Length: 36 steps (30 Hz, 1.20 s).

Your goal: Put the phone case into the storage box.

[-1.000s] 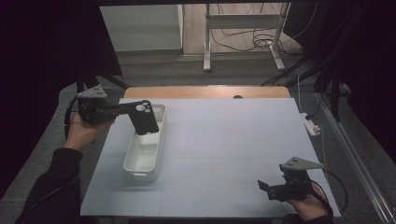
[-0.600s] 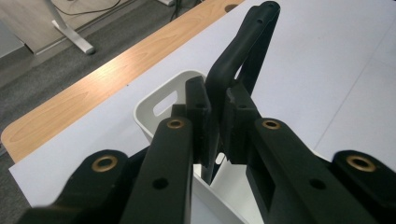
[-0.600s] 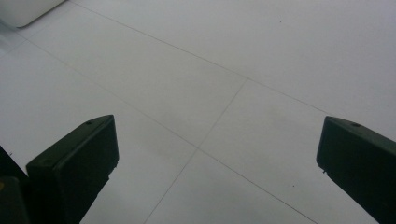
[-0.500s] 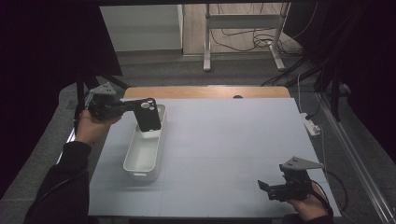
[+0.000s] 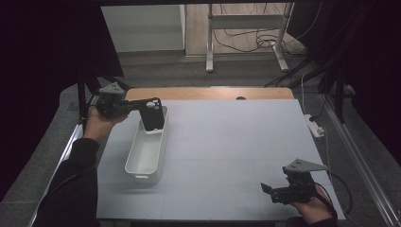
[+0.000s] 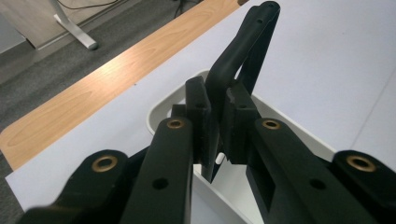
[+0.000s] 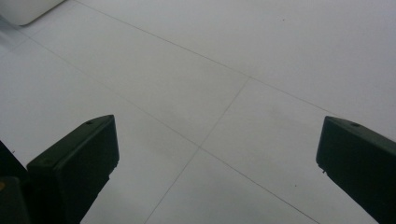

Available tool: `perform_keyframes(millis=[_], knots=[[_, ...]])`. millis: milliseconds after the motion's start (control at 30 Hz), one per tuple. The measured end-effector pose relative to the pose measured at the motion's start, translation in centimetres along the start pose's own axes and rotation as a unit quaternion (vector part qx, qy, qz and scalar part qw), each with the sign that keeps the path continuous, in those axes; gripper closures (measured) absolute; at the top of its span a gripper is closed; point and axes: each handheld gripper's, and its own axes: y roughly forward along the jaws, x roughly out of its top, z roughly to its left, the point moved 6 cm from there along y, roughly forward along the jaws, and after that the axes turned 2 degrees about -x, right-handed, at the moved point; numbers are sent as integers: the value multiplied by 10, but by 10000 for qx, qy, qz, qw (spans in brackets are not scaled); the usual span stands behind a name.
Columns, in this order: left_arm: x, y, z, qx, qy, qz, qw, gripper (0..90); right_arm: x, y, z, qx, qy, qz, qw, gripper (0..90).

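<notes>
The left gripper (image 5: 137, 109) pinches a black phone case (image 5: 152, 114) by its edge, over the far end of the white bin (image 5: 142, 163). The case hangs upright, long axis roughly vertical, camera cutout at the top. The right gripper (image 5: 274, 190) rests near the table's (image 5: 236, 137) front corner, jaws spread and empty.

The setting is looking like a lab or test room. A pale grey work table (image 5: 227, 142) is standing on grey carpet; at 12 o'clock a metal desk frame (image 5: 246, 28) with loose cables (image 5: 236, 40) is standing, and black curtains (image 5: 47, 42) are hanging at 9 o'clock.
</notes>
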Motion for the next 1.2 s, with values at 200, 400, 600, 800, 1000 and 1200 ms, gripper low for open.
perform_keyframes(millis=[200, 400, 600, 800, 1000, 1200], knots=[[0, 9, 7, 77, 129, 94, 9998, 820, 0, 0, 0, 9, -3, 9, 10000, 0], [1, 15, 11, 122, 162, 94, 9998, 820, 0, 0, 0, 14, 12, 21, 10000, 0], [1, 22, 14, 146, 199, 50, 9997, 820, -1, 0, -1, 24, 27, 21, 10000, 0], [1, 29, 17, 182, 260, 28, 9995, 820, -1, 0, -1, 28, 39, 27, 10000, 0], [1, 35, 19, 226, 374, -56, 9990, 819, -1, 0, -2, 44, 65, 27, 10000, 0], [-2, 36, 22, 249, 404, -148, 9988, 814, -1, 0, -2, 46, 65, 34, 10000, 0]])
